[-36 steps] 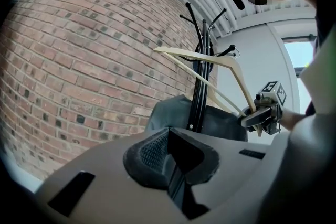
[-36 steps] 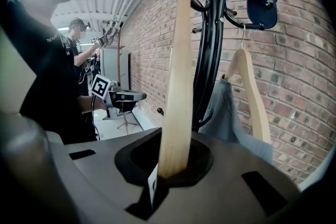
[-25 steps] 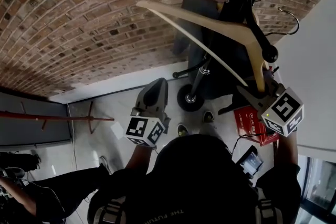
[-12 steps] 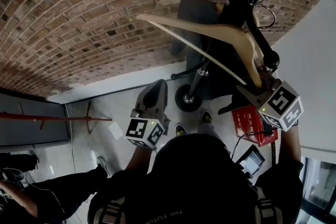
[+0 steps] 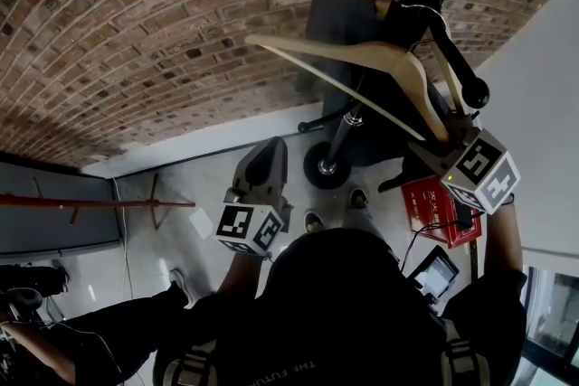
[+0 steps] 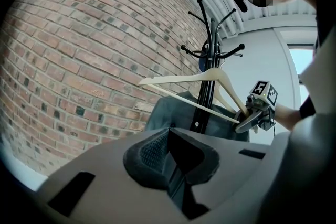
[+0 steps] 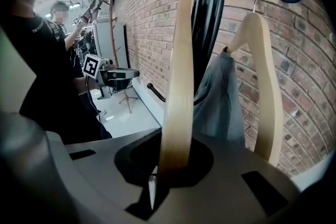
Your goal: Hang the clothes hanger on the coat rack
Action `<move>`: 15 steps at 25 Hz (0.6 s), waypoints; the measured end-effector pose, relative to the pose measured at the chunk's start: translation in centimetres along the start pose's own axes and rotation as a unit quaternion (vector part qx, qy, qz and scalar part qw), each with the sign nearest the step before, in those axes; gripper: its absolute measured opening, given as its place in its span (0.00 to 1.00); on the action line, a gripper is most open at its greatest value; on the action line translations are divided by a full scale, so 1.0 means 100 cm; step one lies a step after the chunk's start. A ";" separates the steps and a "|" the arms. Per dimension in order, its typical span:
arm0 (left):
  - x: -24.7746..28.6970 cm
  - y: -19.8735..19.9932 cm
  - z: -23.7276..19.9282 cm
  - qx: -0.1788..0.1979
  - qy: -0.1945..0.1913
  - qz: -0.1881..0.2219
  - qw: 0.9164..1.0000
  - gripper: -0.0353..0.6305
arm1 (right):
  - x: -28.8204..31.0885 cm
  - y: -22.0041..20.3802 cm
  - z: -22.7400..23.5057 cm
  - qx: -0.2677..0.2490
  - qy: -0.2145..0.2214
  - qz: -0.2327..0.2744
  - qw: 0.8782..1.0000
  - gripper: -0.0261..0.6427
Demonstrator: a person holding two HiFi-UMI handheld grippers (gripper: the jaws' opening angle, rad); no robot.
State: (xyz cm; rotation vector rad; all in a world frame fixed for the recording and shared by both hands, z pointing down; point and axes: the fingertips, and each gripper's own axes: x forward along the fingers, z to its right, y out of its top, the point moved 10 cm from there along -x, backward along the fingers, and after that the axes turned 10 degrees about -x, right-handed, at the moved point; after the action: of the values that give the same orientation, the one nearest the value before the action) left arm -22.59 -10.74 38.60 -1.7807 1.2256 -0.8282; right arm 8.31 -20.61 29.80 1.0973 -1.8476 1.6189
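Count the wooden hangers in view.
2. One pale wooden hanger sits in the right hand-held gripper; the other hangs on the black coat rack, bearing a grey garment. More may be hidden.

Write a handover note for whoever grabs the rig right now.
Grippers: the right gripper is shut on one end of the wooden hanger. The left gripper is shut, empty and off to the side.
Things: the hanger's hook is up among the coat rack arms; I cannot tell if it is seated. A second hanger with a grey garment hangs there.
Left: confirm the hook sits over an arm, then release.
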 end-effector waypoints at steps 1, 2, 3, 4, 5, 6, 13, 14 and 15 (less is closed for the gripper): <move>-0.001 0.001 0.000 0.000 0.000 0.000 1.000 0.08 | 0.000 0.000 0.000 0.001 0.001 0.000 1.000 0.08; -0.001 0.001 0.000 0.000 0.001 0.000 1.000 0.08 | 0.001 0.000 0.000 0.002 0.002 0.000 1.000 0.08; -0.002 0.002 0.000 -0.001 0.002 0.000 1.000 0.08 | 0.001 -0.001 0.000 0.002 0.003 0.000 1.000 0.08; -0.003 0.002 0.000 -0.001 0.003 0.000 1.000 0.08 | 0.001 -0.001 0.000 0.003 0.004 0.000 1.000 0.08; -0.004 0.002 0.000 0.000 0.003 0.000 1.000 0.08 | 0.001 -0.001 -0.001 0.003 0.003 0.000 1.000 0.08; -0.004 0.001 0.000 0.001 0.002 0.000 1.000 0.08 | 0.001 -0.002 -0.001 0.002 0.003 -0.001 1.000 0.08; -0.007 0.001 0.004 0.001 -0.005 -0.002 1.000 0.08 | 0.001 -0.005 -0.005 0.001 -0.006 0.003 1.000 0.08; -0.007 0.000 0.005 0.002 -0.006 -0.002 1.000 0.08 | 0.001 -0.006 -0.005 0.001 -0.011 0.002 1.000 0.08; -0.007 0.000 0.006 0.002 -0.006 -0.002 1.000 0.08 | 0.001 -0.007 -0.005 0.000 -0.016 0.002 1.000 0.08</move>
State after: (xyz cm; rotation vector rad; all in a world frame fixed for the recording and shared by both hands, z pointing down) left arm -22.33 -9.95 38.31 -1.7836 1.2119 -0.8210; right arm 8.71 -20.18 30.42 1.1262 -1.8697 1.6135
